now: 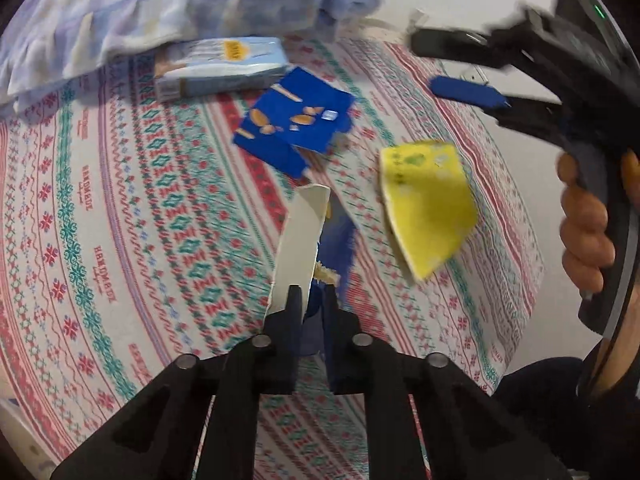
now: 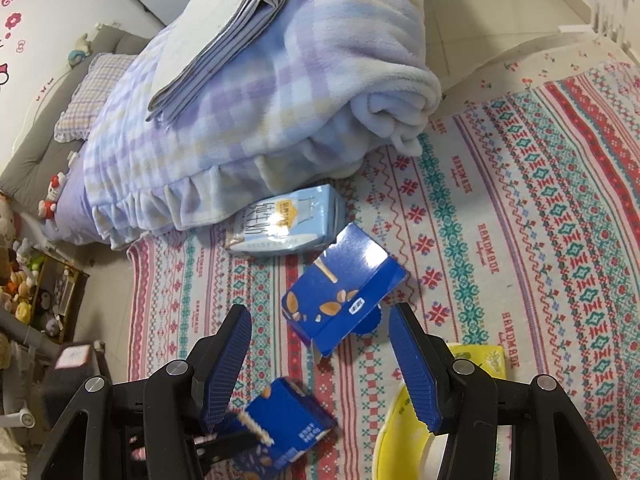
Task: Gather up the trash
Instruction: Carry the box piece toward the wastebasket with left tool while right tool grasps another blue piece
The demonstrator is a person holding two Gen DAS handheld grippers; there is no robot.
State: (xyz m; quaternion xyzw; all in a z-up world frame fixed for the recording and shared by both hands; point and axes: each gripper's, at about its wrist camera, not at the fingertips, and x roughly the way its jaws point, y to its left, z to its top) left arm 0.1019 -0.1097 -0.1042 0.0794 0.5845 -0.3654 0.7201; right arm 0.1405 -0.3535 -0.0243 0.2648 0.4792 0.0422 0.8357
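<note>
Down by the bed's front edge, the left tongs (image 1: 314, 300) are clamped on a blue box (image 1: 332, 248), light and easily squashed. Right tongs (image 2: 320, 364) hang apart. Farther off lie another blue box (image 2: 344, 284) and a milk carton (image 2: 284, 222); pinch their stiff edges.

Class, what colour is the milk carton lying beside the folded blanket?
Pale blue milk carton, clearest in the right wrist view.

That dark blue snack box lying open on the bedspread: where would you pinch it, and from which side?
Probably the raised open flap edge of the dark blue snack box, coming down from above. The box lies flat and wide on the patterned bedspread, likely too broad to span, but its thin cardboard edge sticks up, suiting the open right gripper above it.
</note>
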